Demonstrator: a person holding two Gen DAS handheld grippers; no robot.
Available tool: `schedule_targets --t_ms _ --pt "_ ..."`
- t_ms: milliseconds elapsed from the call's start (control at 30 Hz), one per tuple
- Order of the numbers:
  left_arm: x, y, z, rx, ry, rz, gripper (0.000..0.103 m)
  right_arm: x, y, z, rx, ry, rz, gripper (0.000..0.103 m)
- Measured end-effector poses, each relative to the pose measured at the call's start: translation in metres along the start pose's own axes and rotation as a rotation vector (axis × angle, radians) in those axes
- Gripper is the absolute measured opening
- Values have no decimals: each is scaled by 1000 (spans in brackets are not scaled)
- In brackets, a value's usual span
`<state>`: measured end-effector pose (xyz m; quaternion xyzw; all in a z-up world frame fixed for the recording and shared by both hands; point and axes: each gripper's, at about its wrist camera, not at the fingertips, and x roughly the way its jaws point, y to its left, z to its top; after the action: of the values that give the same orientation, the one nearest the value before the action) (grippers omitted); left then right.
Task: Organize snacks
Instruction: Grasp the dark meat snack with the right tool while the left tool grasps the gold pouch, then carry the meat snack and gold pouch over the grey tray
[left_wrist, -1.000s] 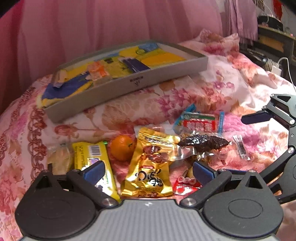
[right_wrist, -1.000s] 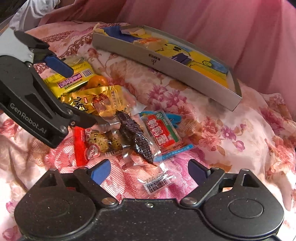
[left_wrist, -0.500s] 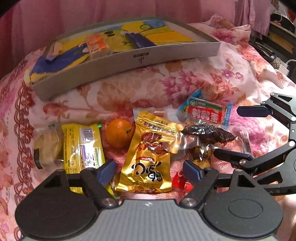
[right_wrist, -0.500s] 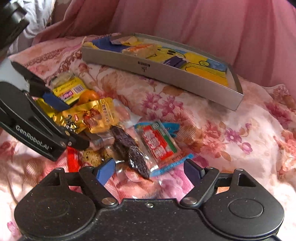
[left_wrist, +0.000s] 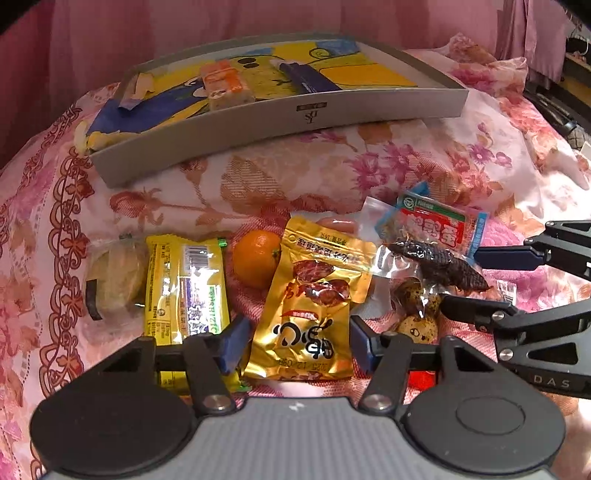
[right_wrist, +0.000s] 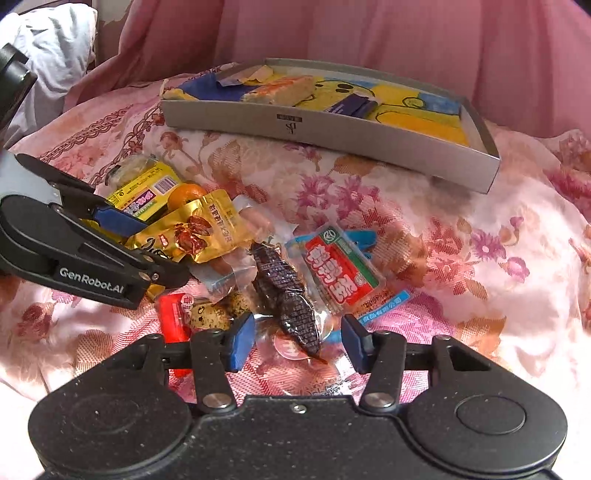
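A gold foil pouch (left_wrist: 314, 306) lies on the flowered bedspread between the fingers of my left gripper (left_wrist: 297, 345), which is open and narrowly straddles its lower end. From the right wrist view, my left gripper (right_wrist: 147, 245) flanks that gold pouch (right_wrist: 192, 236). My right gripper (right_wrist: 298, 341) is open around a dark brown snack in clear wrap (right_wrist: 288, 295); it also shows as the right gripper (left_wrist: 480, 280) in the left view. A grey tray (left_wrist: 280, 118) at the back holds an orange-and-white bar (left_wrist: 225, 85) and a dark blue pack (left_wrist: 306, 75).
On the bedspread lie a yellow pack (left_wrist: 184, 288), a wrapped pastry (left_wrist: 114, 277), an orange (left_wrist: 256, 258), a red-and-green pack (left_wrist: 432, 225) and packed quail eggs (left_wrist: 417, 317). A pink curtain (right_wrist: 369, 33) hangs behind the tray (right_wrist: 332, 129). Bare bedspread (right_wrist: 480, 258) lies to the right.
Both grippers have moved forward and lower onto the snack pile. Each gripper's fingers have narrowed, the left around the gold pouch, the right around the dark snack.
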<state>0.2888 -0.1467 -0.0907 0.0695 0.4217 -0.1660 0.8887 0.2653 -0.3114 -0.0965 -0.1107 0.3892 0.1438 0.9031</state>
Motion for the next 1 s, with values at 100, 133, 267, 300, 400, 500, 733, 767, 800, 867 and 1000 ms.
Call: schedule_targets --t_ms 100,133,267,300,400,500,733,767,800,867,1000 --pt "4 -3 2 7 11 11 66 2 -2 -1 14 6 -12 61" --pt "5 -3 3 0 14 13 67 3 -4 0 25 10 -15 65" --pt "5 -3 2 -21 10 23 63 6 -13 -1 109 23 36 54" --pt "5 -4 2 -17 8 28 60 7 -14 -1 125 26 37 53" --pt "1 -9 1 2 27 46 56 5 -12 -1 136 33 33 52" --pt "-3 -11 1 -5 38 62 56 4 -13 -2 173 35 38 51" --pt "-15 -18 -4 35 19 139 55 -2 12 -4 41 -1 -57 50" --pt "-16 -20 -5 42 17 147 55 -3 14 -4 20 -8 -69 50" --pt "-18 -20 -6 43 17 148 55 -4 18 -5 -6 -17 -81 50" --pt "-20 -20 -7 36 21 145 55 -6 21 -5 -43 -32 -103 50" --pt "-31 -17 -10 33 -9 160 55 -12 22 -5 -66 -70 -137 50"
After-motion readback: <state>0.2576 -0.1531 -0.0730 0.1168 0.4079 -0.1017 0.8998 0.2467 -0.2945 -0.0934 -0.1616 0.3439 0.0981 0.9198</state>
